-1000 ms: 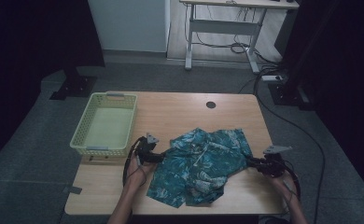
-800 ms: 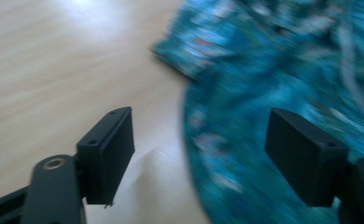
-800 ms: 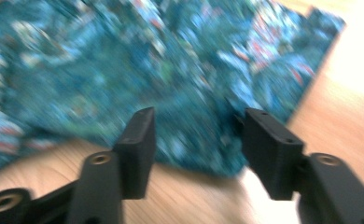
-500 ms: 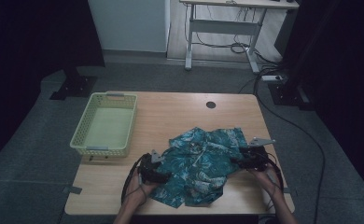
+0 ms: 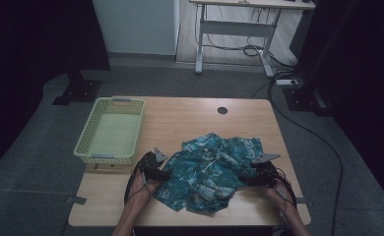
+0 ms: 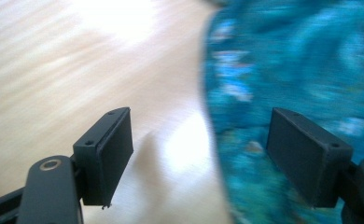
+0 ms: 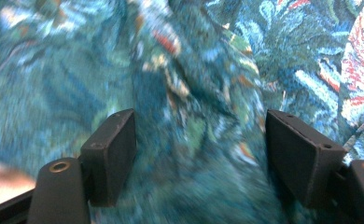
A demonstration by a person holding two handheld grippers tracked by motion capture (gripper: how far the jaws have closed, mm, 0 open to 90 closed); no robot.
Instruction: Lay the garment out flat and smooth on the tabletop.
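The blue shirt (image 5: pixel 212 169) lies bunched on the worktop (image 5: pixel 190 123), not yet folded. Left hand-held gripper (image 5: pixel 164 173) at nine o'clock and right hand-held gripper (image 5: pixel 246 178) at three o'clock are both wide open, holding nothing. The right one's jaws opened a moment ago.

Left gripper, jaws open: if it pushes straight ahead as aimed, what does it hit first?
Most likely the patterned shirt: the left gripper straddles its edge, bare table on one side. Depth is blurred.

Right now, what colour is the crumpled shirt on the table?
The shirt is teal-blue with a leafy print and small red touches, clearest in the right gripper view.
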